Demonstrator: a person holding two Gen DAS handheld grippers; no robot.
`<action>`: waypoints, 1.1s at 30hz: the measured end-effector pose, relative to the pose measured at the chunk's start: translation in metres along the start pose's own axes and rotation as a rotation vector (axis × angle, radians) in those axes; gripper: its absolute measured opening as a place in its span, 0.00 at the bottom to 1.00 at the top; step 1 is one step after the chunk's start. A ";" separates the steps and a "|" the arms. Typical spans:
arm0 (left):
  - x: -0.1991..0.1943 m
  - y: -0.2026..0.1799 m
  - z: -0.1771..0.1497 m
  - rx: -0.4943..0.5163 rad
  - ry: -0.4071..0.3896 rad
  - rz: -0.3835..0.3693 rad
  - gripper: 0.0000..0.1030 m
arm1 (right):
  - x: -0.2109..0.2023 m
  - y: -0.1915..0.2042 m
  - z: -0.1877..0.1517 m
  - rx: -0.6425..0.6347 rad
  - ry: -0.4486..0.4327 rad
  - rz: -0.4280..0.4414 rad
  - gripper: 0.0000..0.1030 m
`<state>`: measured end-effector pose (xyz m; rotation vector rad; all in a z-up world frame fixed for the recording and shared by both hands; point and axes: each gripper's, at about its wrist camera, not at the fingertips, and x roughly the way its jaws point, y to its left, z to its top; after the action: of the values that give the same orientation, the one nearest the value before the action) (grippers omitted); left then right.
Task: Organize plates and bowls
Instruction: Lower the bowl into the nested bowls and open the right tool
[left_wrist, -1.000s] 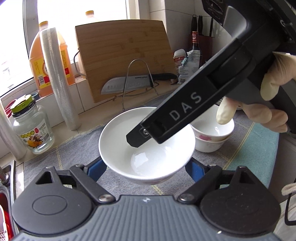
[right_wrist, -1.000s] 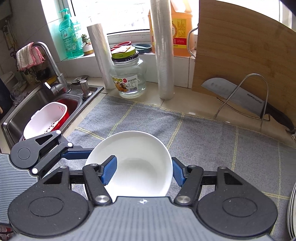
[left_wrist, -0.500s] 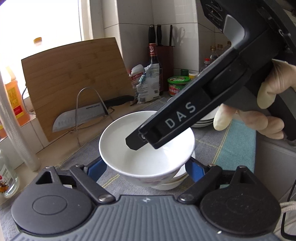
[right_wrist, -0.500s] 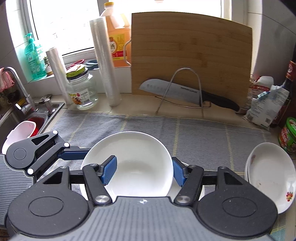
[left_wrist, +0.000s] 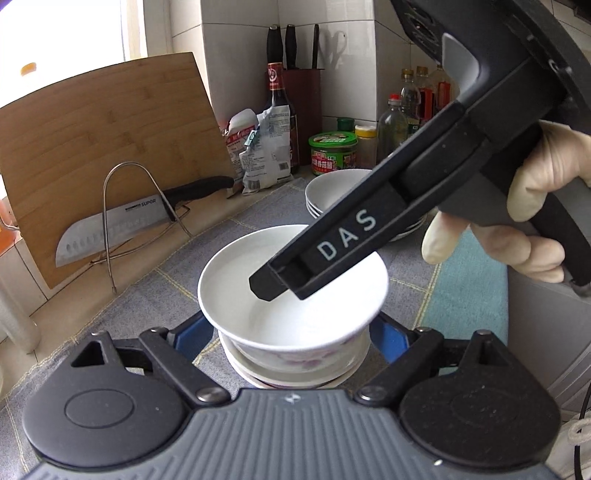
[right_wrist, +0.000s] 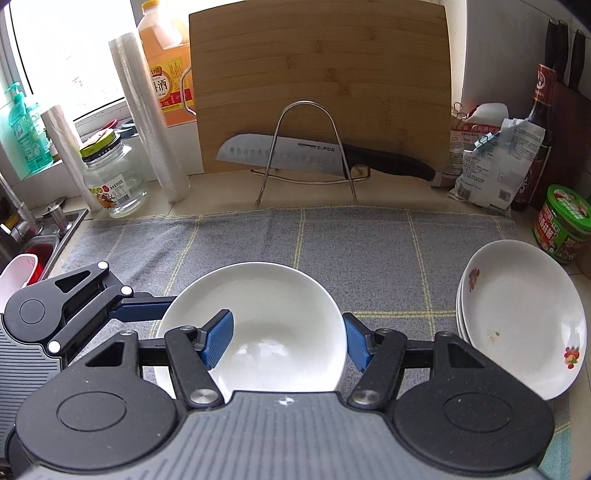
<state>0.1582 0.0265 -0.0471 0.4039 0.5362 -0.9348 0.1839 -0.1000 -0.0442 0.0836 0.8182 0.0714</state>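
A white bowl sits in a stack of bowls on the grey mat. My left gripper straddles it with a blue pad on each side, touching or nearly touching its wall. My right gripper has one pad inside the same bowl and the other outside, across its right rim. Its body reaches over the bowl in the left wrist view. A stack of white floral plates lies to the right, also in the left wrist view.
A bamboo cutting board and a knife on a wire rack stand at the back. A glass jar, film rolls and the sink are left. Bags, bottles and a green tub are right.
Both grippers carried the bowl rightward across the mat and lowered it onto the bowl stack. The plate stack came into view on the right.
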 end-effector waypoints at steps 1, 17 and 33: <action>0.001 0.000 -0.001 -0.003 0.003 -0.002 0.88 | 0.002 -0.001 -0.001 0.002 0.006 0.002 0.67; 0.012 0.002 -0.005 -0.013 0.024 -0.016 0.88 | 0.012 -0.001 -0.004 -0.012 0.020 -0.009 0.68; 0.010 0.003 -0.008 -0.017 0.013 -0.021 0.96 | 0.014 0.001 -0.006 -0.008 0.016 0.006 0.82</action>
<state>0.1638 0.0264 -0.0595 0.3900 0.5607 -0.9479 0.1894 -0.0973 -0.0585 0.0781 0.8340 0.0815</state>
